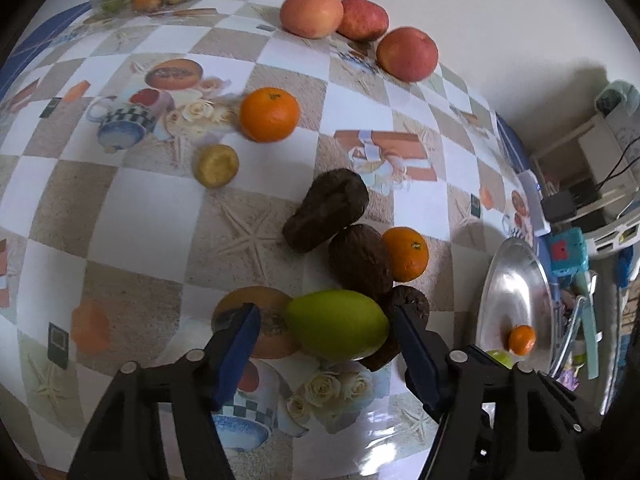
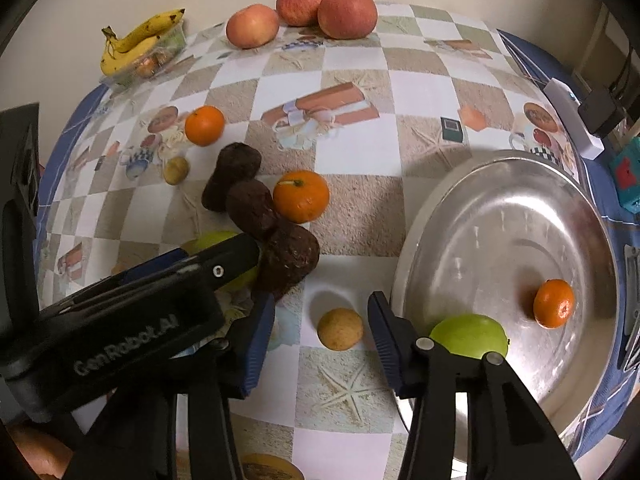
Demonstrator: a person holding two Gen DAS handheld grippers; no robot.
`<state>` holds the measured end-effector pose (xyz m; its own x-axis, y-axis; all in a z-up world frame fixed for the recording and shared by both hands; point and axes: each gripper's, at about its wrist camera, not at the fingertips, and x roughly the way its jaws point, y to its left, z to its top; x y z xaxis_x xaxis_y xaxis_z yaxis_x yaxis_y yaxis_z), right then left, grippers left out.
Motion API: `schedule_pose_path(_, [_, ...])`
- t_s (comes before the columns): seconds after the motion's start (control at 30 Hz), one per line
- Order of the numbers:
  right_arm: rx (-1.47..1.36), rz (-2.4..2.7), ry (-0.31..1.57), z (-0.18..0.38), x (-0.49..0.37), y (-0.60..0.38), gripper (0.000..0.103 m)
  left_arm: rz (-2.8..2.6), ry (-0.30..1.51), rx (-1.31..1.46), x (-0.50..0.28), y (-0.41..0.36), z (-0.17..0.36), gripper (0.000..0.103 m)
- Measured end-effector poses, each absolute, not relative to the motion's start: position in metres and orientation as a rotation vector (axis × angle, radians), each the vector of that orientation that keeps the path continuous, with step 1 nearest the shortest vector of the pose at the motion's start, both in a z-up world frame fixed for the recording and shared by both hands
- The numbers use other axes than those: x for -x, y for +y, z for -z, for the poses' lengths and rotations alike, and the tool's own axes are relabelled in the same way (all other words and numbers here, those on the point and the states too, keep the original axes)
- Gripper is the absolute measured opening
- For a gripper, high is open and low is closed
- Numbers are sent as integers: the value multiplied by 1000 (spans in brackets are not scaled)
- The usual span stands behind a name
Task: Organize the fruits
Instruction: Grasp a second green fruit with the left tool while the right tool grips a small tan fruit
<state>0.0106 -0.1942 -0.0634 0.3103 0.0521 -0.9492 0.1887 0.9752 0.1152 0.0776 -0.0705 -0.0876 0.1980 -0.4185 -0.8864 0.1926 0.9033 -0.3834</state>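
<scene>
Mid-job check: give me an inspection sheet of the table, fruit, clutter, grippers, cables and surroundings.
Surface: checkered tablecloth with printed pictures.
Job's things: steel tray holds an orange and a green fruit; loose on the cloth: three apples, two more oranges, three dark brown fruits, two small yellow fruits, a green mango.
Clutter: clear container with bananas.
Grippers: left gripper straddles the mango, right gripper the small yellow fruit; contact unclear.
Cables: black cable off-table.
Surroundings: wall, shelving.

A green fruit is seen lying on the checked tablecloth beside three dark brown fruits. A small yellowish fruit lies just beside the metal tray, where an orange and a second green fruit are held.
</scene>
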Motion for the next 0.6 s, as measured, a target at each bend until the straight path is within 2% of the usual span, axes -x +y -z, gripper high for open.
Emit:
schedule_pose_path(0.13, [-210,93,1270,66,-11,-192,50,465,1301,211,-78,-75,88,58])
schedule_pose_path(0.3, [-198,101,1286,69,-9,-190,50,466,1303,213,-78,-75,87,57])
schedule_pose_path(0.6, [-138,104,1313,72,-8,-186,38,402,1348,282,-76,-56,88,57])
